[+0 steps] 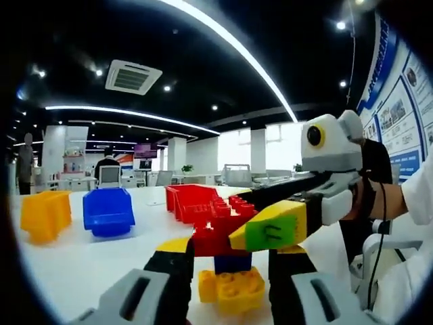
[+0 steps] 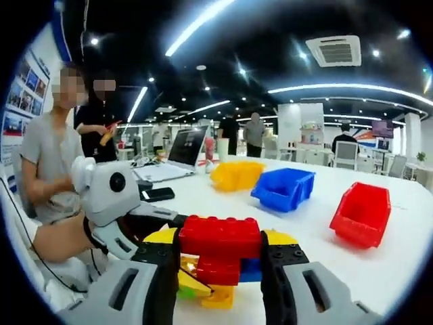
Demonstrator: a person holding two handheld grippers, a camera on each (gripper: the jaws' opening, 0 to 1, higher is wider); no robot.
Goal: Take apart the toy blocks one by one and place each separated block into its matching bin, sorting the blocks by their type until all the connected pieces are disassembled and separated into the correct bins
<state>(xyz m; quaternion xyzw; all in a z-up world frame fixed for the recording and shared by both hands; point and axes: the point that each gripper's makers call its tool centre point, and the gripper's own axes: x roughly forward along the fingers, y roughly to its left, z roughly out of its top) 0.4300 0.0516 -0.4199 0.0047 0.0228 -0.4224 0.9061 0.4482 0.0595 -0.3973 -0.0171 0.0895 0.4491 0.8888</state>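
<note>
A stack of plastic toy blocks (image 1: 226,261) – red on top, blue in the middle, yellow at the bottom – is seen held up just above the white tabletop (image 1: 81,261), between both tools. In the left gripper view the left gripper (image 1: 226,271), black-fingered w/ grey bodies, is seen closed narrow on the lower part of the stack, the yellow block between its jaws. The right gripper (image 1: 270,227) is seen coming in from the right, its yellow-and-green-tipped finger laid against the red blocks; a sleeve and hand are seen behind it.

In the right gripper view the right gripper (image 2: 220,261) is seen clamped on the red blocks (image 2: 220,247) at the stack's top, w/ blue and yellow pieces below. The left gripper (image 2: 145,233) is seen entering from the left.

Three open plastic bins are set well apart from the stack on the table – a yellow bin (image 1: 45,215), a blue bin (image 1: 108,211) and a red bin (image 1: 193,202). In the right gripper view they are seen as yellow (image 2: 235,175), blue (image 2: 284,188), red (image 2: 362,213). A laptop (image 2: 184,150) and seated and standing people are seen beyond, in an office.
</note>
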